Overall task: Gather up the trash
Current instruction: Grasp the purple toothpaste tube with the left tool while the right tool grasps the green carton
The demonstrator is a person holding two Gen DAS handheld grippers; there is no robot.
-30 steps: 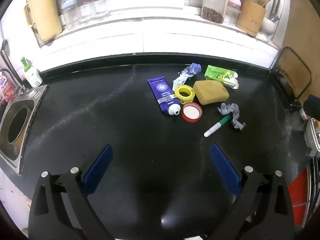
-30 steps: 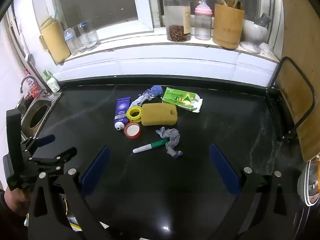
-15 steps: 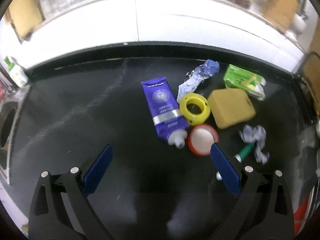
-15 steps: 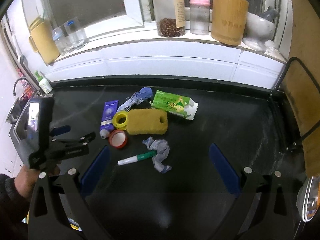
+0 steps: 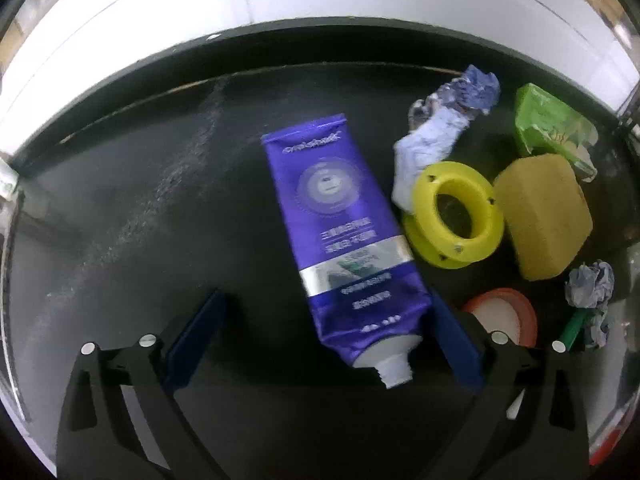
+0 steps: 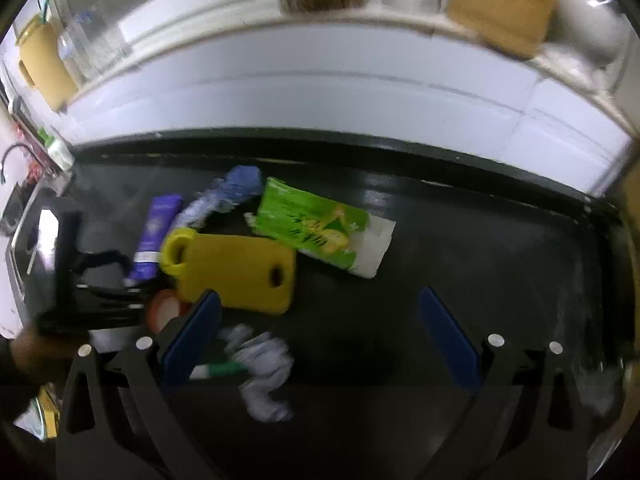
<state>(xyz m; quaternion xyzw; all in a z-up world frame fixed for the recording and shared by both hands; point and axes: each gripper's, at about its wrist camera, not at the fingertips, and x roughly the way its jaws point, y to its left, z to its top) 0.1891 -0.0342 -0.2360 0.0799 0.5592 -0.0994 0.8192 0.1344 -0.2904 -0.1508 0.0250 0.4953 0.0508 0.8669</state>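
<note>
A purple toothpaste tube point(image 5: 344, 236) lies on the black counter point(image 5: 140, 220), its white cap end between my open left gripper's point(image 5: 324, 340) fingers. Beside it are a crumpled blue wrapper point(image 5: 444, 128), a yellow tape spool point(image 5: 456, 216), a yellow sponge point(image 5: 544, 216), a green wipes pack point(image 5: 548, 128), a red lid point(image 5: 504, 316) and a grey paper wad point(image 5: 592, 284) on a green marker. My open right gripper point(image 6: 320, 340) hovers above the paper wad point(image 6: 264, 364), sponge point(image 6: 236, 272) and wipes pack point(image 6: 316, 228). The left gripper point(image 6: 104, 280) shows at its left.
A white tiled ledge point(image 6: 320, 88) runs behind the counter with a wooden holder point(image 6: 504, 4) and a yellow jug point(image 6: 44, 64). A sink edge point(image 6: 16, 216) is at far left. The counter's right part point(image 6: 500, 260) is bare black surface.
Both grippers moved forward and down toward the pile. The left one closed in on the toothpaste tube, which now sits between its fingers. The right one neared the sponge and paper wad.
</note>
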